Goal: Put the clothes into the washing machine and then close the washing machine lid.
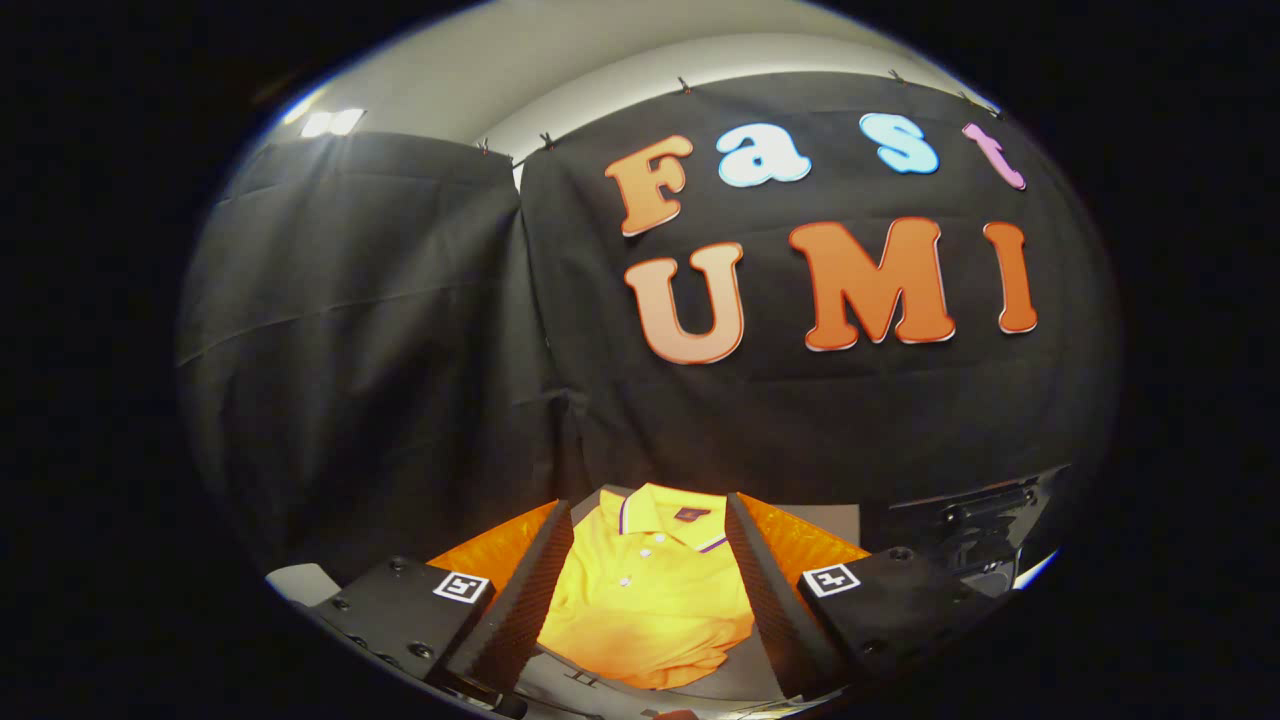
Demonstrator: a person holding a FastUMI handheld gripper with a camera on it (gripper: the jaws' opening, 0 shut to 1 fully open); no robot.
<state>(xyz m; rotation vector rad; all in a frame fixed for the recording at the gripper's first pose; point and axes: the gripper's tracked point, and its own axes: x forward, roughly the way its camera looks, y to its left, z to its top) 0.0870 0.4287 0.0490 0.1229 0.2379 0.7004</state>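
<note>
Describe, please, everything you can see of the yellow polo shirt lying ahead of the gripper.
The yellow polo shirt looks like soft knit fabric, with a collar edged in dark and white stripes, a buttoned placket with small white buttons, and a small dark tag inside the neck. It lies loosely folded and a bit crumpled, collar away from the camera, on an orange surface. It sits between and just beyond the open fingers of the gripper, which do not appear to press on it.
</note>
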